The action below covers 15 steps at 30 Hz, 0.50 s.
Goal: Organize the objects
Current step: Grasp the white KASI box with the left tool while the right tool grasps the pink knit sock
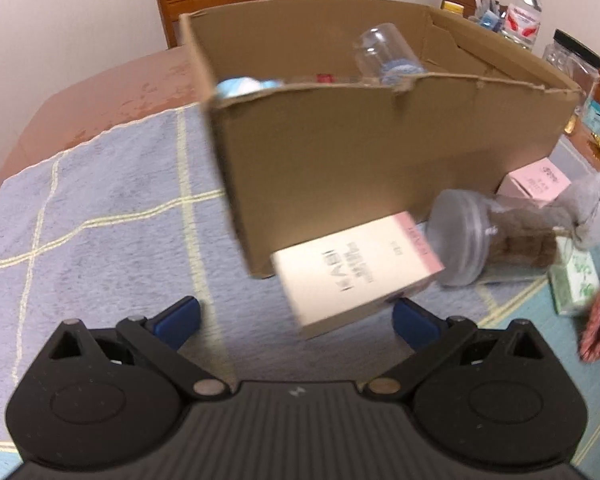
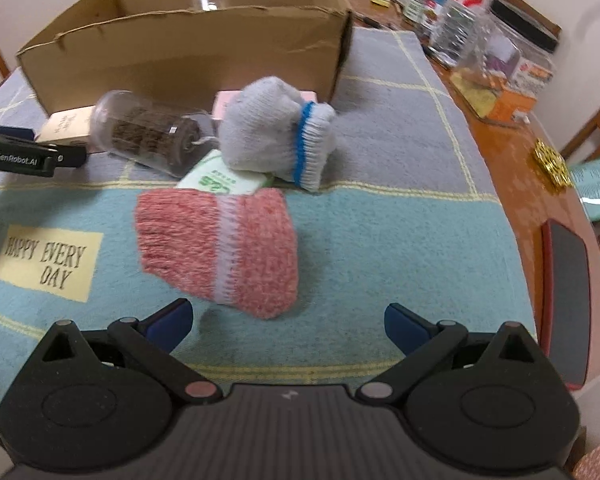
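Observation:
An open cardboard box [image 1: 372,148] stands on the towel and holds a clear cup [image 1: 384,54] and other small items; it also shows in the right wrist view [image 2: 204,48]. My left gripper [image 1: 296,320] is open, just short of a cream and pink carton [image 1: 352,270] that lies against the box. A clear jar [image 1: 496,240] lies on its side beside it. My right gripper [image 2: 288,326] is open and empty, just short of a red knitted glove [image 2: 220,248]. A grey glove [image 2: 276,128] and a green packet [image 2: 220,180] lie beyond it.
A second pink carton [image 1: 534,182] sits by the box. Bottles and jars [image 2: 480,28] crowd the table's far right. A dark tablet [image 2: 568,300] lies at the right edge. Wooden chairs [image 1: 212,0] stand behind the table.

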{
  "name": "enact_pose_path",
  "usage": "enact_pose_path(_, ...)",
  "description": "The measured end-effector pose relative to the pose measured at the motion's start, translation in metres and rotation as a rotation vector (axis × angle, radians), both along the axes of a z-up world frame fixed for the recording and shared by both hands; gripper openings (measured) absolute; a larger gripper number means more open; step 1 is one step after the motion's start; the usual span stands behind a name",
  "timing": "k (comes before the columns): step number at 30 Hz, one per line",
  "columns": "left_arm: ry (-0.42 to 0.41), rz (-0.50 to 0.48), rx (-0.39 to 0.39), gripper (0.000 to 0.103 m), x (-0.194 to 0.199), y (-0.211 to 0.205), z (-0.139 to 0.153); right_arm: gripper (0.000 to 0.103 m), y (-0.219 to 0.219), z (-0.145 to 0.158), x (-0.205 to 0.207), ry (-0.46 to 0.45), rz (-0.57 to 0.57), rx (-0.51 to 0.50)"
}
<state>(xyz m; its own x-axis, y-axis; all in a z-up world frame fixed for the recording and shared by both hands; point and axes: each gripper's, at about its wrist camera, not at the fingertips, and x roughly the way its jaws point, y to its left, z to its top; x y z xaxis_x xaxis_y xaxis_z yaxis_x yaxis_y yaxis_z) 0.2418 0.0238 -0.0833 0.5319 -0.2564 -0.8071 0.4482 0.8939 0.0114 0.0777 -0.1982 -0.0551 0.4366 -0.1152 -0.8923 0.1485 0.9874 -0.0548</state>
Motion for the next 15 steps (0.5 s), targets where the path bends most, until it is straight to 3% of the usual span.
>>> enact_pose_path(4,0.011,-0.009,-0.003,0.103,0.006,0.020,0.000,0.103,0.003,0.003,0.000,-0.003,0.029,0.013)
enact_pose_path(12,-0.018,0.028,0.071,0.102,0.006,0.039,0.005,0.103,0.011,0.010,0.004,-0.022,0.042,0.051)
enact_pose_path(15,-0.021,0.025,0.042,0.102,0.001,0.042,0.011,0.103,0.019,0.008,0.011,-0.032,0.041,0.058)
